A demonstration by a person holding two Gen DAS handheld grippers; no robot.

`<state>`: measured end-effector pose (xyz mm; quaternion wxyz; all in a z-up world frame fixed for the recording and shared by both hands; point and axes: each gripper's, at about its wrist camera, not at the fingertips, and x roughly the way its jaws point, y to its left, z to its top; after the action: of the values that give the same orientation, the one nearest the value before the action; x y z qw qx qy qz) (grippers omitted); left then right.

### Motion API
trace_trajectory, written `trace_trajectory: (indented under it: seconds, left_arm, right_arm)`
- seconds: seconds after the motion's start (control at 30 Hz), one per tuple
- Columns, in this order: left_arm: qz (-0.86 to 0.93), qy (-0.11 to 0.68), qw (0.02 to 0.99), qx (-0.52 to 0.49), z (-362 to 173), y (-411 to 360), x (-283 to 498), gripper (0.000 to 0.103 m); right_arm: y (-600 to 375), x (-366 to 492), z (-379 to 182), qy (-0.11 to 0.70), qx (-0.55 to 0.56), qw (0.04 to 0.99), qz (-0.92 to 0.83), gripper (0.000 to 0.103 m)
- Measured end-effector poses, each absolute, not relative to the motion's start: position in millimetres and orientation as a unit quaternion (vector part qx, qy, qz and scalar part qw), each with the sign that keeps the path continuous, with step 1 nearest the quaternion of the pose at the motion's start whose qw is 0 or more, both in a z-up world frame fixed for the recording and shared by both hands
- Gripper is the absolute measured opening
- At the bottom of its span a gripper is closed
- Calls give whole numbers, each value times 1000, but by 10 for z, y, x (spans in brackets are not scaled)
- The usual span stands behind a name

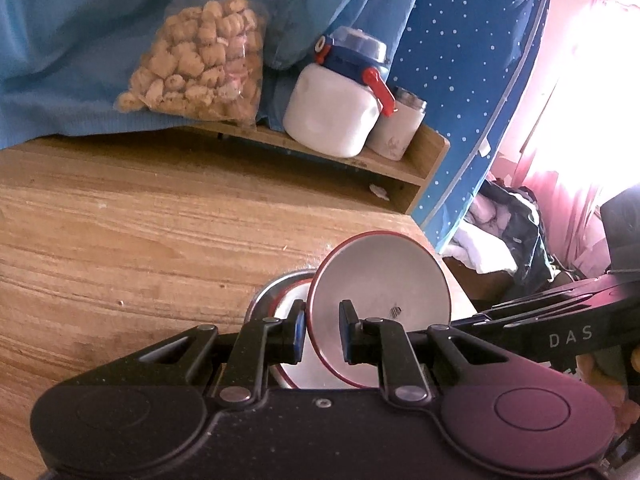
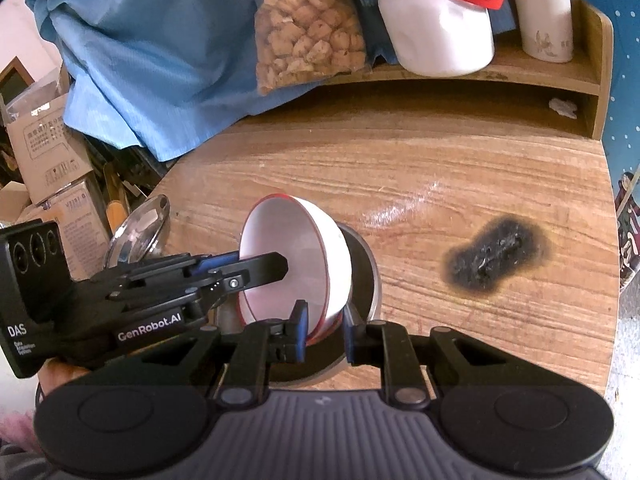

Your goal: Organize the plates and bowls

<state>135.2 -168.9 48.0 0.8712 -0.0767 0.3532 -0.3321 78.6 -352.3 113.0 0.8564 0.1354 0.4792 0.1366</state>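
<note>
A white bowl with a red rim is tipped up on its side over a steel plate on the wooden table. My left gripper is shut on its rim, one pad outside and one inside. In the right wrist view the same bowl opens to the left, with the left gripper clamped on its left rim. My right gripper is closed on a white, red-rimmed lower edge over the steel plate. A second white bowl shows underneath; which bowl that edge belongs to is unclear.
A low wooden shelf at the back carries a bag of snacks, a white jug and a cup. Blue cloth hangs at the back left. A shiny steel dish sits at the table's left edge. A black burn mark lies to the right.
</note>
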Motion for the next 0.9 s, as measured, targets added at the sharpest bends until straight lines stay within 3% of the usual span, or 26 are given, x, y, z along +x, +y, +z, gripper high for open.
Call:
trace_trajectory:
  seconds: [0.9]
  left_arm:
    - [-325, 363, 870, -69, 489, -1618, 1350, 18]
  right_arm:
    - [-3452, 855, 1086, 495, 133, 845, 151, 20]
